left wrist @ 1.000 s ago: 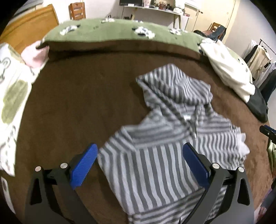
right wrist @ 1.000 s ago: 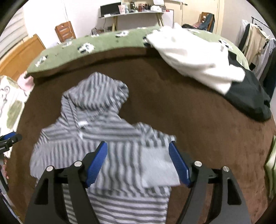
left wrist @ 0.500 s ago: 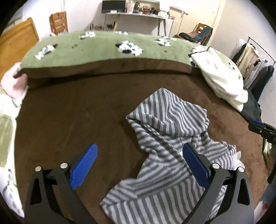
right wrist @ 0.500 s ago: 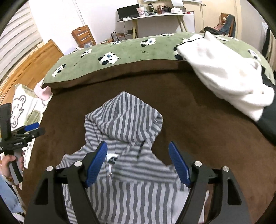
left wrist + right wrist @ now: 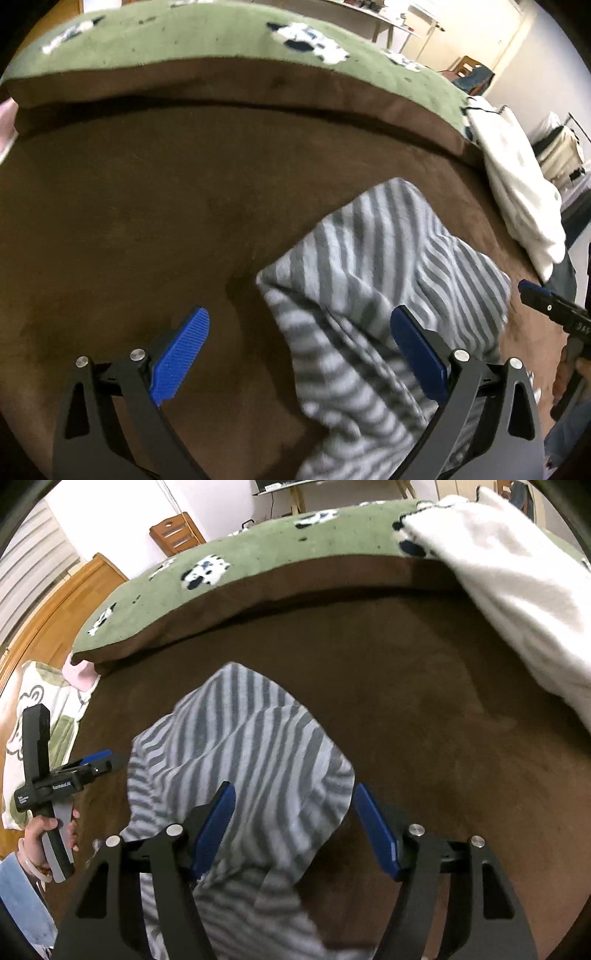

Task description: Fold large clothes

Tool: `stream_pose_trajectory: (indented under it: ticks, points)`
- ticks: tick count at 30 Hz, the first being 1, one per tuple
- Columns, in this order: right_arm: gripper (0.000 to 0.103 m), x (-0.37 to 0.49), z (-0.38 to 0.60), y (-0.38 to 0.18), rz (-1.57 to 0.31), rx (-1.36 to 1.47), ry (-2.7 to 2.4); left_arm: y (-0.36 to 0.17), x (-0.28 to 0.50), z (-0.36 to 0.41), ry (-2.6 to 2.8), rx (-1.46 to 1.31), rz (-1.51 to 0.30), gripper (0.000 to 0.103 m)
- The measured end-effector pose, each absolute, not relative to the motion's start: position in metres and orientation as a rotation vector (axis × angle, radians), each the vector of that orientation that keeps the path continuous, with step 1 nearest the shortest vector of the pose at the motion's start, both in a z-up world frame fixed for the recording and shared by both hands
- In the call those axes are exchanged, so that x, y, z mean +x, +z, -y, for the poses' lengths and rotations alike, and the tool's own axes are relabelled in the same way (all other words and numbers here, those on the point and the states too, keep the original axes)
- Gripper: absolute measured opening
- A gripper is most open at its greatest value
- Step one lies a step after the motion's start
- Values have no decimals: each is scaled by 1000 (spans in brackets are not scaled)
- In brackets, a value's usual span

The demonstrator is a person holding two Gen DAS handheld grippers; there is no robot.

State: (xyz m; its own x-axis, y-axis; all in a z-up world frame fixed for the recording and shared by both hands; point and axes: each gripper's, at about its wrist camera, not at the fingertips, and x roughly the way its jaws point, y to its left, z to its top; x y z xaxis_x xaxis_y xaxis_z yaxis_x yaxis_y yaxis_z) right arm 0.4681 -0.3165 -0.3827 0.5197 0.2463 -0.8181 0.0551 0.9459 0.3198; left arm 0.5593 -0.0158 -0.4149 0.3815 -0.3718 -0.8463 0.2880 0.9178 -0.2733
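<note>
Here, in the left wrist view, the left gripper (image 5: 299,354) had its blue fingers (image 5: 177,358) spread wide with nothing between them but the brown bed (image 5: 129,221) and the near edge of the striped hoodie (image 5: 388,266). The grey-and-white hoodie lay on the brown cover toward the right side of the bed, its hood pointing toward the far edge, its lower part running out of view under the right finger. A green blanket (image 5: 221,40) with cow patches ran along the far edge of the bed, and a white garment (image 5: 517,184) lay at the far right corner. The right gripper (image 5: 550,306) showed at the right edge of the view, too little of it to tell its opening there.

In the right wrist view, the right gripper (image 5: 293,830) also stood wide open, holding nothing; its left finger (image 5: 214,830) lay over the striped hoodie (image 5: 243,746), while the right one was over bare brown bed (image 5: 424,686) just beside the hood's edge. The left gripper (image 5: 70,771) hovered beside the hoodie's left side, gripped by the person's left hand (image 5: 48,830). The green blanket (image 5: 277,546) and the white garment (image 5: 517,590) lay along the far edge. A patterned pillow (image 5: 33,720) sat at the bed's left edge.
</note>
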Motion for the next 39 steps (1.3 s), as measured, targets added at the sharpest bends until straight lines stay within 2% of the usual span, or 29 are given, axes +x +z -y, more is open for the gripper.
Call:
stream_pose_trajectory:
  ticks: [10,13,14,15,16,17,18,19,21,23,26,39]
  points:
    - [64,500,336,-424,-1060,422,135,-442,586,26,-464,-163,-1131,94]
    - [58,502,338,-431,-1060,450,166,-447,592,27,-470,-184,-1135,94]
    - [54,503,338,-432,-1061,448,169,-447,592,27,-473,-189,-1133,94]
    - [47,503,337,-433,-1065,445,177,-447,594,26,-476,-191,-1129,91]
    - [44,503,336,-434,-1070,445,184,-446,594,27,-483,-193,-1125,83]
    - [41,504,336,-436,-1074,444,187,-446,593,27,-500,-204,-1125,69]
    - [38,504,335,-436,-1076,437,189,-446,593,28,-514,-213,-1129,61]
    - [37,504,334,-437,-1076,432,192,-446,593,29,-523,-218,-1134,57]
    - [27,503,331,-436,-1065,424,202,-441,590,32,-543,-205,-1100,48]
    - [25,502,327,-435,-1061,397,206,-436,586,35,-566,-180,-1055,34]
    - [22,503,325,-435,-1059,389,209,-431,582,39,-580,-156,-1026,29]
    - [20,491,319,-407,-996,345,226,-398,567,35,-622,-85,-948,26]
